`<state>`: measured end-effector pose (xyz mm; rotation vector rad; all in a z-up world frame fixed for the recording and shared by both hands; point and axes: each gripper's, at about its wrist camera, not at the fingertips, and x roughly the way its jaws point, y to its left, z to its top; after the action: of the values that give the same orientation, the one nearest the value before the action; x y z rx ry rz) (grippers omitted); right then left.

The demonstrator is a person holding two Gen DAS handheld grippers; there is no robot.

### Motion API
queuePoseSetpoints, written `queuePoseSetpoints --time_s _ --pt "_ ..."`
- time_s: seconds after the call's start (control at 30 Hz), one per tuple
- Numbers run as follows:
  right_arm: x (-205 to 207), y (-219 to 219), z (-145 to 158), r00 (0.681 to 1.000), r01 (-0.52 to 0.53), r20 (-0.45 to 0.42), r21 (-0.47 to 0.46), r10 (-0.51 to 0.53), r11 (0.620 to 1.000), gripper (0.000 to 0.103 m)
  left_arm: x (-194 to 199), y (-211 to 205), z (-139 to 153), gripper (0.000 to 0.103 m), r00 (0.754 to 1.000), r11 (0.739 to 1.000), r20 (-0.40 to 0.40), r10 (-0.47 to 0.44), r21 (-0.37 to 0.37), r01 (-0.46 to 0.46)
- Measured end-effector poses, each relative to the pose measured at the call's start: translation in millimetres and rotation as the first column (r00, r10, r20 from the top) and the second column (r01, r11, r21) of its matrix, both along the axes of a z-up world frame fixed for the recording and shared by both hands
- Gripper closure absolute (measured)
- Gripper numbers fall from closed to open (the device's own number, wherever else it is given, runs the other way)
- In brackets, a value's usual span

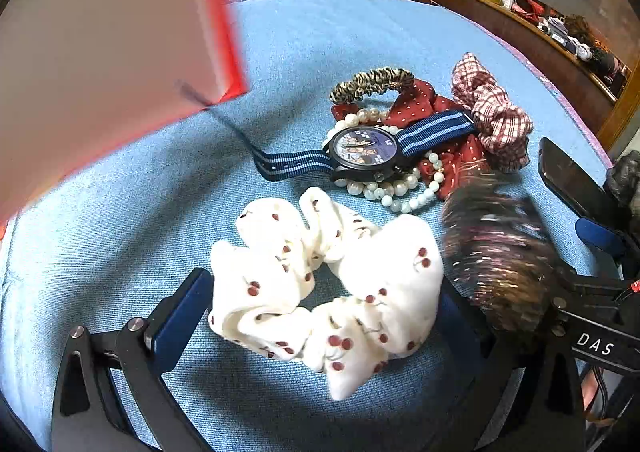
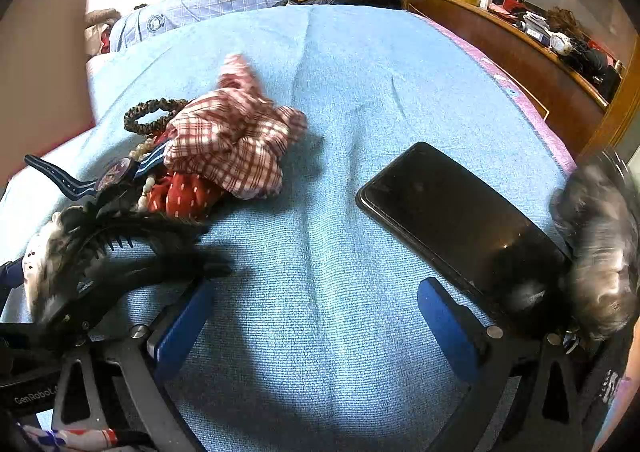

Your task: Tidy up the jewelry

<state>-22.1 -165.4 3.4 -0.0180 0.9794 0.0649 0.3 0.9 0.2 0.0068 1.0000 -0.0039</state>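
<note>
Four scrunchies: white cherry-print scrunchie (image 1: pixel 326 288), plaid scrunchie (image 1: pixel 490 112), leopard scrunchie (image 1: pixel 370 82), red dotted scrunchie (image 1: pixel 424 104). One watch (image 1: pixel 364 152). Pearl strands (image 1: pixel 384 188) (tangled, number unclear). One phone (image 2: pixel 460 220). One red box (image 1: pixel 104 52). Two blurred furry pieces (image 1: pixel 496 264) (image 2: pixel 596 244).

Black gripper (image 2: pixel 312 316) frames, blue-padded jaws, silver screws, white lettering.

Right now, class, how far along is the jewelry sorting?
Done: nothing looks sorted yet. In hand: the open left gripper straddles the white cherry scrunchie; the right gripper is open and holds nothing. Left: the watch, pearl strands and plaid scrunchie lie heaped on the blue cloth.
</note>
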Motion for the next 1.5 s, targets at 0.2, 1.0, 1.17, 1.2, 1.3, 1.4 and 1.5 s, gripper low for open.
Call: queuePoseSetpoints --time_s 0.2,1.0,1.17,1.2,1.3,1.4,1.5 --pt "0 0 0 1.0 0.0 0.0 0.0 0.0 1.0 0.001 1 -1 -1 0.0 1.0 1.0 0.0 0.0 0.0 0.0" --pt "-1 1 0 1.0 0.007 -0.001 0.001 -0.007 1.0 0.0 -1 -2 -1 0.0 1.0 1.0 0.001 0.009 0.0 -0.009" --pt "-1 -3 1 1.0 0.004 0.002 -0.004 -0.004 1.0 0.002 -3 -3 0 0.0 1.0 1.0 -0.002 0.001 0.012 -0.001" --pt "-4 -3 5 1.0 -0.004 0.007 -0.002 0.004 1.0 0.003 -4 -3 1 0.0 1.0 1.0 -0.002 0.009 0.015 -0.009" --pt "-28 -8 23 0.997 -0.029 0.067 0.025 0.028 0.999 0.004 -33 5 26 0.0 0.994 0.998 0.096 0.051 0.033 -0.055" --pt "-63 -18 52 0.982 -0.058 0.18 -0.025 0.062 0.998 0.004 -67 5 57 0.0 0.97 0.997 0.238 0.055 0.042 -0.067" --pt "-94 -38 75 0.954 -0.08 0.29 0.019 0.071 0.997 0.004 -99 4 93 0.0 0.926 0.996 0.376 0.044 0.061 -0.072"
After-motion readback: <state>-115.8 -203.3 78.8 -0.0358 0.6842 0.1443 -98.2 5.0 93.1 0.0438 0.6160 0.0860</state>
